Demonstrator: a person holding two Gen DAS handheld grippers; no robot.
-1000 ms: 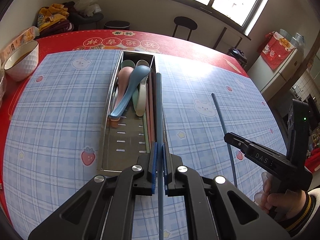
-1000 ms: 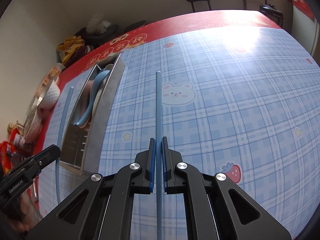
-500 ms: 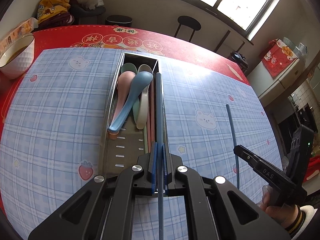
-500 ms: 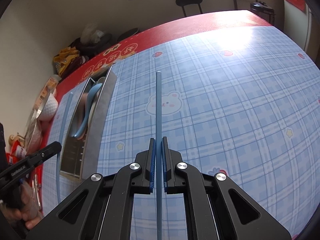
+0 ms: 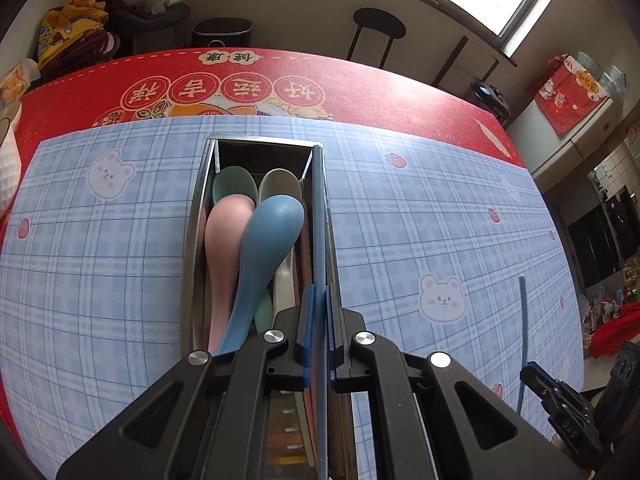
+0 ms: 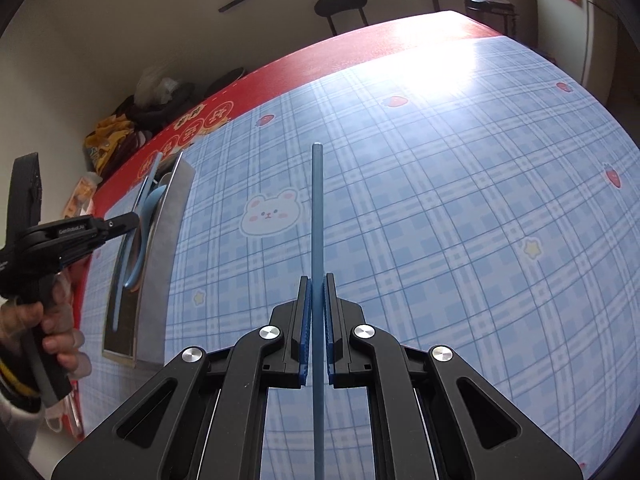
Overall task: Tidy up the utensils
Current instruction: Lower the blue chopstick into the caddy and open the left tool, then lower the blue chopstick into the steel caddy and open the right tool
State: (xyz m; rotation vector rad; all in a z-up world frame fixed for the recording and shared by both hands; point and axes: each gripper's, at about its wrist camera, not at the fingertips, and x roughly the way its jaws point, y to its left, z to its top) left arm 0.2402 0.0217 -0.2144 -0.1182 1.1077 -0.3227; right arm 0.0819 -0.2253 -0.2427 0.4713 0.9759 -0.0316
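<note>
1. The left gripper [image 5: 319, 336] is clenched on a blue chopstick [image 5: 318, 216], blue pads pressed to its sides; the stick runs straight away from the gripper along the right rim of the steel tray [image 5: 194, 240], its far tip at the tray's far right corner.
2. The right gripper [image 6: 317, 320] grasps a second blue chopstick [image 6: 317, 208] in the same way, held over the blue plaid mat [image 6: 440, 200], well to the right of the tray.
3. Inside the tray lie a blue spoon [image 5: 268, 240] on top, a pink spoon [image 5: 222, 240] just to its left, and a green spoon [image 5: 234, 186] and a white spoon [image 5: 280, 186] with bowls at the far end.
4. More sticks, pink and green, lie in the tray between the spoons and the held chopstick.
5. The tray sits on the plaid mat, which covers a red cloth [image 5: 360, 92] on the desk.
6. Beyond the desk's far edge stands a black stool [image 5: 378, 28].
</note>
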